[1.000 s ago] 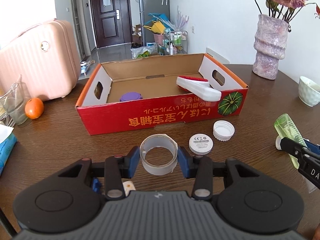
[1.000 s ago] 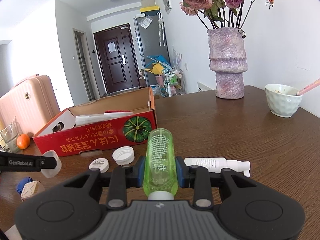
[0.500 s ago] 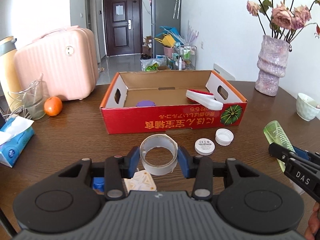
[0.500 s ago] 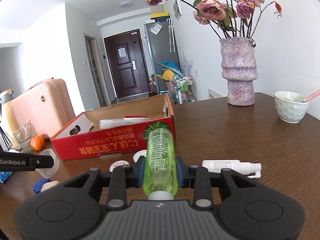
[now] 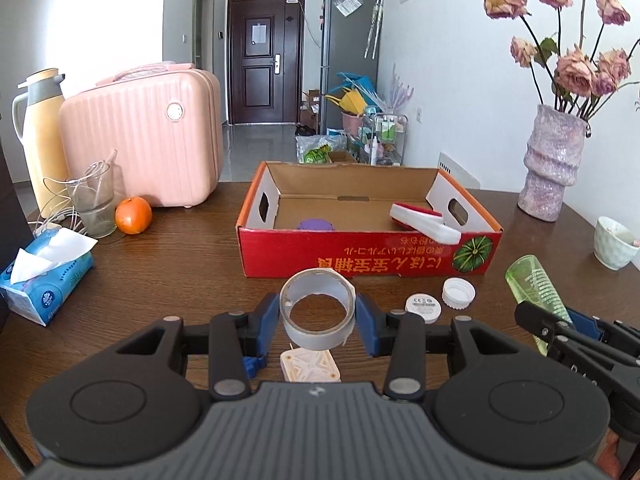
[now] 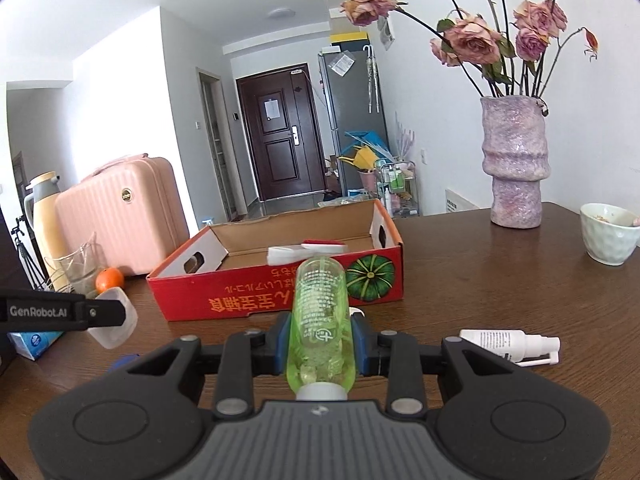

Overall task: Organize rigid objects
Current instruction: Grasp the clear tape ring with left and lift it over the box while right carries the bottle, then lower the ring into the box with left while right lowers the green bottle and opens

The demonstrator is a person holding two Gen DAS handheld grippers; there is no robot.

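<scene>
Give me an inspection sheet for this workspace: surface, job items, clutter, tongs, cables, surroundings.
Surface: dark wooden table.
Job's things: red cardboard box holding a white-and-red item and a purple lid; white cap, round white disc and white spray bottle loose on the table.
Clutter: orange, tissue pack, glass, bowl, vase.
Tongs: left tongs shut on tape roll; right tongs shut on green bottle.
Cables: thin wires by the glass.
Surroundings: pink suitcase, thermos, door, fridge.
</scene>
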